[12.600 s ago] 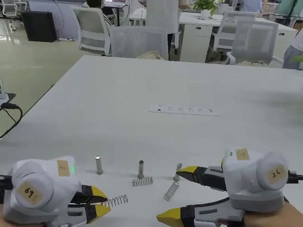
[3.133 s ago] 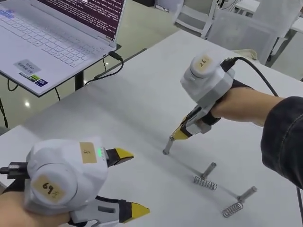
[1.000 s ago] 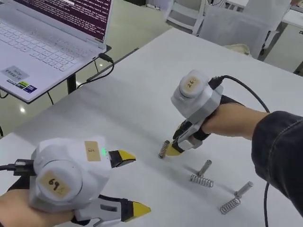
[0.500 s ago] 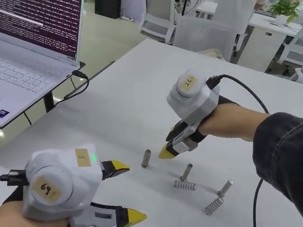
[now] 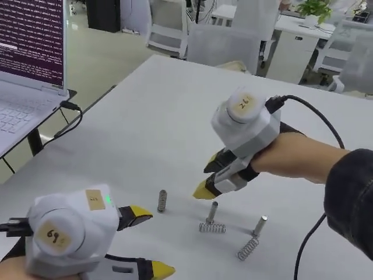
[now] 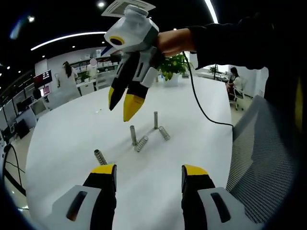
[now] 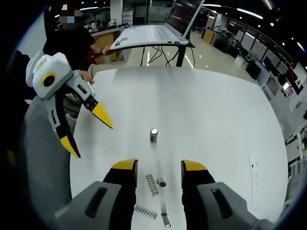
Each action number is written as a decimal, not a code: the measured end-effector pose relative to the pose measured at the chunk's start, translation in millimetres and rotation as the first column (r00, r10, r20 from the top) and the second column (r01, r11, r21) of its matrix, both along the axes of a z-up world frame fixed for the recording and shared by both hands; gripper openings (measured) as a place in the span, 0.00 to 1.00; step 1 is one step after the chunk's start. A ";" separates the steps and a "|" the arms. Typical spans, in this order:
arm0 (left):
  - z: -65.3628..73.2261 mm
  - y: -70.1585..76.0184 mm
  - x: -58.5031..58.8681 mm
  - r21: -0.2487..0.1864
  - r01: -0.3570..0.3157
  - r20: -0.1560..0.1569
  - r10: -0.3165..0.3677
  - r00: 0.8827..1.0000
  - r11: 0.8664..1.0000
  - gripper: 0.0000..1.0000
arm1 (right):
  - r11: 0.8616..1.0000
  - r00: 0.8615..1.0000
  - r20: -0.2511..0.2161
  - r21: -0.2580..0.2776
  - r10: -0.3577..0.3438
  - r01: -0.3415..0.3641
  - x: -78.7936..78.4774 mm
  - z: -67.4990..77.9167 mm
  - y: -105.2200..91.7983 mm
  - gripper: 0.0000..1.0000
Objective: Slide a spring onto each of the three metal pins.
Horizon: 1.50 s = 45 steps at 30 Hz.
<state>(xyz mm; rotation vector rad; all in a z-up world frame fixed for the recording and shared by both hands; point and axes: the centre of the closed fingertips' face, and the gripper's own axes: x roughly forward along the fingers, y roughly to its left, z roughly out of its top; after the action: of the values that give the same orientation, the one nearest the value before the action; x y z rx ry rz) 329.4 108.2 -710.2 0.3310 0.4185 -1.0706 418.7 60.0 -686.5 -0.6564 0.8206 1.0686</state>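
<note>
Three metal pins stand in a row on the white table (image 5: pixel 145 116). The left pin (image 5: pixel 162 200) wears a spring (image 6: pixel 100 156) (image 7: pixel 153 134). The middle pin (image 5: pixel 213 211) is bare, with a loose spring (image 5: pixel 211 227) lying at its base. The right pin (image 5: pixel 260 224) is bare too, a spring (image 5: pixel 247 248) lying beside it. My right gripper (image 5: pixel 204 181) hangs open just above and left of the middle pin (image 7: pixel 161 182), holding nothing. My left gripper (image 5: pixel 150 241) rests open near the front edge, short of the left pin, with nothing in it (image 6: pixel 147 170).
An open laptop (image 5: pixel 23 64) sits on a stand to the left, its cable (image 5: pixel 73 114) hanging beside the table edge. Office chairs (image 5: pixel 169 26) and desks stand beyond the far edge. The right gripper's black cord (image 5: pixel 317 125) trails to the right.
The right gripper set a spring onto the left pin, let it go, and has drawn back to the right over the middle pin. The left gripper stays put, open.
</note>
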 end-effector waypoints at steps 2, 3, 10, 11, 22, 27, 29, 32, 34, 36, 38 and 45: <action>-1.1 -1.3 1.1 0.009 0.009 -0.002 -0.009 1.000 1.000 0.50 | 1.000 1.000 0.010 0.016 -0.017 0.017 -1.3 3.8 -4.3 0.35; -0.9 -1.8 1.6 0.010 0.012 -0.002 -0.011 1.000 1.000 0.50 | 0.999 1.000 0.013 0.023 -0.024 0.024 -1.7 5.3 -6.1 0.35; 0.1 -9.6 5.6 0.011 0.032 -0.006 -0.032 0.999 0.999 0.49 | 0.996 0.997 0.027 0.058 -0.075 0.073 -9.6 13.3 -23.6 0.35; 0.1 -10.9 6.1 0.012 0.035 -0.007 -0.035 0.999 0.999 0.49 | 0.995 0.996 0.030 0.062 -0.081 0.079 -10.6 14.3 -25.6 0.35; -1.5 -28.5 8.6 0.020 0.075 -0.012 -0.075 0.997 0.997 0.48 | 0.980 0.985 0.051 0.114 -0.167 0.161 -25.4 24.2 -56.2 0.35; -3.6 -34.1 11.2 0.024 0.084 -0.016 -0.083 0.996 0.996 0.48 | 0.968 0.975 0.055 0.145 -0.214 0.204 -36.4 26.2 -70.6 0.35; -4.4 -36.6 11.7 0.025 0.088 -0.019 -0.087 0.996 0.996 0.47 | 0.962 0.971 0.055 0.161 -0.234 0.222 -40.8 27.1 -75.9 0.35; -7.0 -40.0 13.2 0.027 0.093 -0.022 -0.093 0.995 0.995 0.47 | 0.953 0.964 0.052 0.172 -0.261 0.248 -47.0 25.6 -85.2 0.35; -8.3 -42.6 13.9 0.032 0.096 -0.023 -0.095 0.995 0.995 0.47 | 0.945 0.958 0.047 0.184 -0.283 0.270 -51.9 24.3 -91.5 0.35; -9.9 -44.5 14.5 0.033 0.098 -0.027 -0.097 0.995 0.995 0.47 | 0.938 0.953 0.044 0.195 -0.300 0.286 -57.6 22.9 -96.4 0.35; -12.3 -46.5 16.0 0.037 0.100 -0.030 -0.099 0.995 0.994 0.47 | 0.932 0.949 0.039 0.202 -0.314 0.300 -63.3 21.0 -100.2 0.35; -20.7 -53.5 22.7 0.048 0.102 -0.049 -0.099 0.994 0.994 0.46 | 0.906 0.930 0.027 0.238 -0.368 0.351 -82.8 17.7 -114.0 0.35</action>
<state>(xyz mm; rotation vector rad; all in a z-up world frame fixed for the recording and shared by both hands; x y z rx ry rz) 352.1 54.7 -730.9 0.3759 0.4747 -1.1692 335.8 -54.1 -668.7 -0.3267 0.7085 0.7817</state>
